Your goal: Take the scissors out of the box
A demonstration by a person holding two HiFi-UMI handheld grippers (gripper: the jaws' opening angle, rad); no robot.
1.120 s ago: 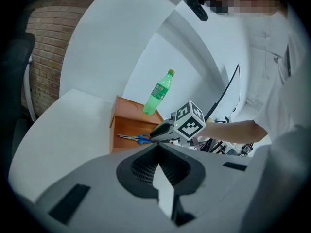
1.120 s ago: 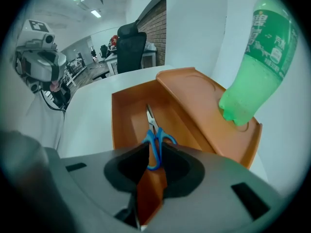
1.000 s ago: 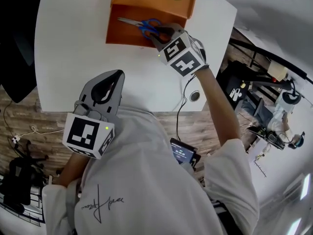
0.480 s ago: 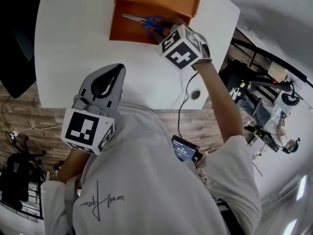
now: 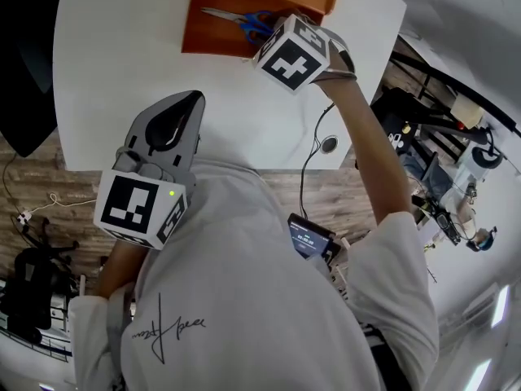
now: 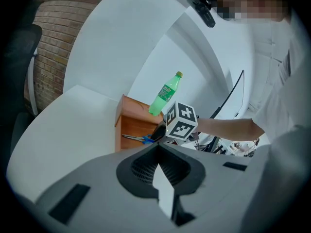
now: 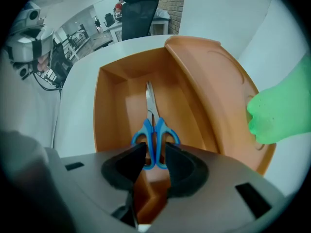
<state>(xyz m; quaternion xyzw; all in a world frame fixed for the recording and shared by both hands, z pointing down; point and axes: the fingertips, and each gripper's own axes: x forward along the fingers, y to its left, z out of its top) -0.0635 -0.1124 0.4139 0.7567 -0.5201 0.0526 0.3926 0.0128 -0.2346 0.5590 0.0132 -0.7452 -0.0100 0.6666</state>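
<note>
Two grippers in the head view: left gripper [image 5: 184, 103] hovers over the near worktop [image 5: 106, 72], right gripper [image 5: 262, 41] dips into the box [image 5: 203, 43]. Left gripper view: fingers together, empty. Right gripper view: fingers, just opened wide, straddle the handles of the scissors [image 7: 154, 130] lying in the box; next, pinch and lift.

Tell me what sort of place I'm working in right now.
Most likely an office or lab workspace. There is a white table on wood-look flooring, a black office chair farther back, a brick wall, and cabled equipment beside the table.
</note>
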